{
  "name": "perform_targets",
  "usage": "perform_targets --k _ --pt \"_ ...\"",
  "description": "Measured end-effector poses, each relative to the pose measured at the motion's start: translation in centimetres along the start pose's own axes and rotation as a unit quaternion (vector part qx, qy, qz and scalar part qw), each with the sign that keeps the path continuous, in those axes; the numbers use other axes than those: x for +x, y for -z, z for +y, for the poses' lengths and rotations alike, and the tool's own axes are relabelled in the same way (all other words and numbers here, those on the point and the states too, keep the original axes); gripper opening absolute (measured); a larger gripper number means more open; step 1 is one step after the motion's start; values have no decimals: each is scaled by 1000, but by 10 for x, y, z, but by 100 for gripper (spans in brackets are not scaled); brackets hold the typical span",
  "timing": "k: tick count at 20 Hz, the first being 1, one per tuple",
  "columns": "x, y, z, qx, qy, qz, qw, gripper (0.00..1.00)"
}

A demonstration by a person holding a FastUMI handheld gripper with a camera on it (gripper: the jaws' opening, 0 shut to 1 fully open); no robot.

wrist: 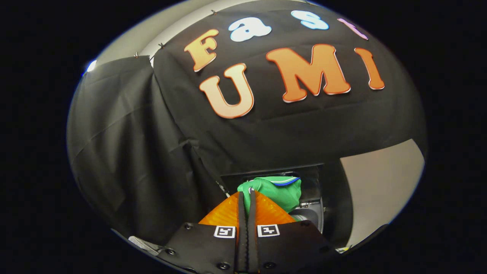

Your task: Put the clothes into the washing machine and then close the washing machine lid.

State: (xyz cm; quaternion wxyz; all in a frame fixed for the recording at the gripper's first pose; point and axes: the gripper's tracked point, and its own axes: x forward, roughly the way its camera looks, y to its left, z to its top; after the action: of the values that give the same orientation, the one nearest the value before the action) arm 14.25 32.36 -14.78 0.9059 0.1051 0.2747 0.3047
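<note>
Here, tool (246, 194) clenched on green garment (277, 192), washing machine (310, 213) just beyond.

1 green garment (279, 192), 1 washing machine (312, 213), 1 gripper (247, 198) with 2 fingers pressed together on the cloth

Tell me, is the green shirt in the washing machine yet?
Not yet. The hand-held gripper is pinched shut on the green shirt, holding it up above the dark washing machine opening just beyond the fingers. So picking up looks done and carrying is in hand. Dropping it inside and closing the lid are still left.
</note>
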Motion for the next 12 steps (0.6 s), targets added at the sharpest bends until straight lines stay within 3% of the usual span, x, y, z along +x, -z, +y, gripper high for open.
perform_targets --k 4,12 --pt "62 51 -10 5 0 54 999 8" --pt "163 159 -51 56 44 156 985 8"
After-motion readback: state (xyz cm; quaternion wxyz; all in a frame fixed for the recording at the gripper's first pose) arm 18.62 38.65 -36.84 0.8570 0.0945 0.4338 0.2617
